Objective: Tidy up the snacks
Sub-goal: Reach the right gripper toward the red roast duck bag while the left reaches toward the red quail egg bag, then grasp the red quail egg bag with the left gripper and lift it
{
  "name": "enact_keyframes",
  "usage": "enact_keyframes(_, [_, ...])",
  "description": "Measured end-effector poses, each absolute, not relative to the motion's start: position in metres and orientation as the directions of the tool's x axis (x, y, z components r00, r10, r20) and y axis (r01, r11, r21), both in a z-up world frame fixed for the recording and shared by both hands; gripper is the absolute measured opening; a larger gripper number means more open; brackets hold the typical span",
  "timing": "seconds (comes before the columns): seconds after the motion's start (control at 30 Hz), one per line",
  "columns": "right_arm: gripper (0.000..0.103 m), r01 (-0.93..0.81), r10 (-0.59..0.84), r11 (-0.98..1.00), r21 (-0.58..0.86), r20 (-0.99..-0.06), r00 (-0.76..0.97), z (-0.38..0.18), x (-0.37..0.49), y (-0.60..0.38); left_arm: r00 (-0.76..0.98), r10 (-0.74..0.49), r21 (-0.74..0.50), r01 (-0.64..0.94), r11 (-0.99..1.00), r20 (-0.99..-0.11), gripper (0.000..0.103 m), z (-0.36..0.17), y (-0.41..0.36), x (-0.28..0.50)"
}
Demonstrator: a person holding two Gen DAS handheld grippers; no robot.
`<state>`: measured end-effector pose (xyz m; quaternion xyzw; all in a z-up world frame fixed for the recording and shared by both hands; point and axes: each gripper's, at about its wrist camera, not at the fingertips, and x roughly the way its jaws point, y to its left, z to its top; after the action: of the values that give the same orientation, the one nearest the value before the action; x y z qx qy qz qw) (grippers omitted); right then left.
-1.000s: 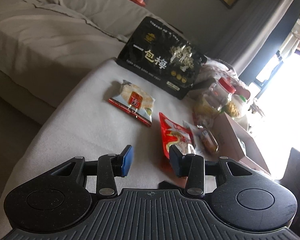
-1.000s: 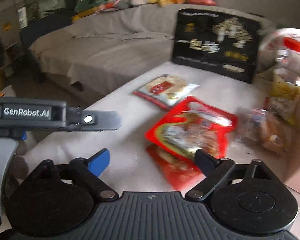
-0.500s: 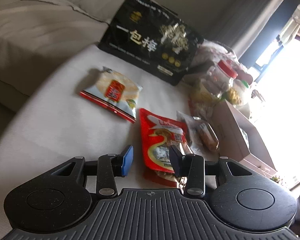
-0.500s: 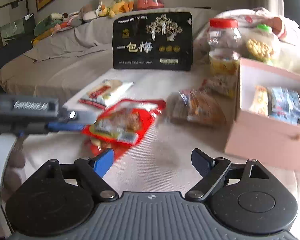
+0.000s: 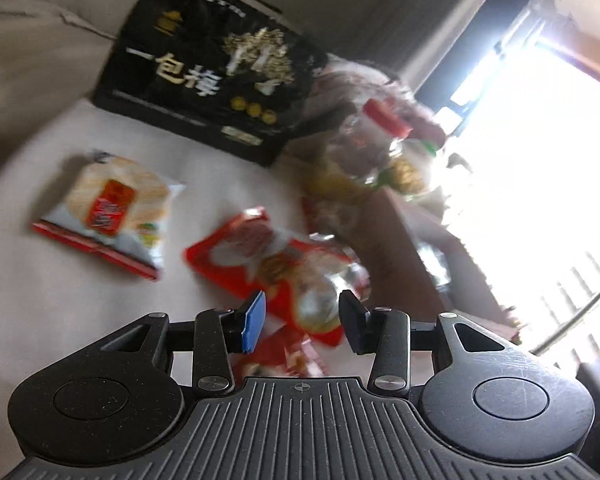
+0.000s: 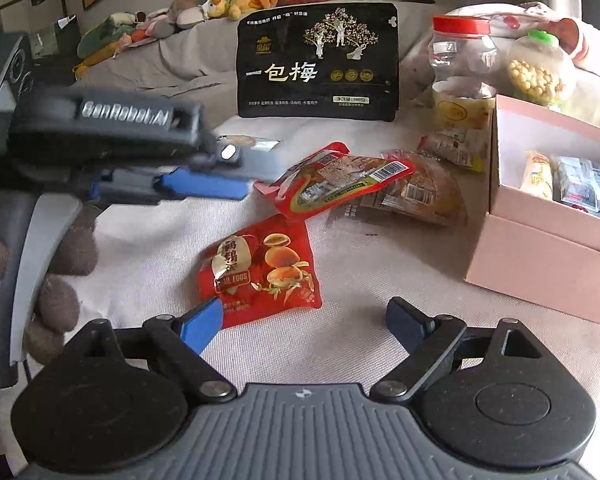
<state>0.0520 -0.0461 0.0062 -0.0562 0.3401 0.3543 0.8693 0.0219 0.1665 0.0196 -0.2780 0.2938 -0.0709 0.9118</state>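
A red quail-egg packet printed with browned eggs lies flat on the cloth-covered surface, just before a second red packet that overlaps a clear-wrapped pastry; a pink box with snacks inside stands to the right, a black plum bag upright behind. The right gripper has its jaws spread wide and released, having just been opening, grasping nothing, the quail-egg packet near its blue pad. The left gripper hovers over the red packets, jaws partly open and empty, touching neither
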Motion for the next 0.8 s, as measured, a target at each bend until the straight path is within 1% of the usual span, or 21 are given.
enact_keyframes(0.2, [0.090, -0.698, 0.598, 0.706, 0.118, -0.629, 0.497, 0.010, 0.053, -0.030, 0.807, -0.241, -0.576, -0.145, 0.805, -0.539, 0.046, 0.012, 0.190, -0.023])
enact_keyframes(0.27, [0.090, -0.718, 0.613, 0.687, 0.112, -0.620, 0.489, 0.012, 0.052, -0.018, 0.816, -0.210, -0.585, -0.182, 0.790, -0.538, 0.046, 0.012, 0.201, -0.038])
enact_keyframes(0.33, [0.091, -0.754, 0.648, 0.641, 0.141, -0.627, 0.433, 0.013, 0.050, -0.007, 0.829, -0.164, -0.587, -0.225, 0.778, -0.534, 0.045, 0.013, 0.212, -0.050])
enact_keyframes(0.43, [0.091, -0.827, 0.726, 0.517, 0.221, -0.624, 0.288, 0.018, 0.040, 0.002, 0.837, -0.111, -0.582, -0.270, 0.767, -0.535, 0.046, 0.016, 0.223, -0.059])
enact_keyframes(0.47, [0.091, -0.839, 0.740, 0.495, 0.225, -0.616, 0.272, 0.020, 0.035, 0.001, 0.836, -0.105, -0.577, -0.276, 0.769, -0.539, 0.045, 0.016, 0.225, -0.059])
enact_keyframes(0.53, [0.090, -0.842, 0.733, 0.508, 0.183, -0.606, 0.310, 0.025, 0.027, -0.004, 0.828, -0.105, -0.562, -0.275, 0.780, -0.551, 0.046, 0.018, 0.223, -0.057])
enact_keyframes(0.57, [0.090, -0.833, 0.720, 0.531, 0.155, -0.601, 0.347, 0.027, 0.025, -0.010, 0.823, -0.104, -0.544, -0.269, 0.795, -0.558, 0.046, 0.019, 0.219, -0.054])
enact_keyframes(0.63, [0.091, -0.797, 0.681, 0.594, 0.106, -0.594, 0.428, 0.027, 0.025, -0.025, 0.820, -0.087, -0.468, -0.233, 0.852, -0.566, 0.046, 0.025, 0.201, -0.050])
enact_keyframes(0.8, [0.091, -0.644, 0.512, 0.765, -0.007, -0.598, 0.616, 0.020, 0.039, -0.071, 0.822, -0.055, -0.202, -0.074, 0.977, -0.567, 0.046, 0.037, 0.143, -0.035])
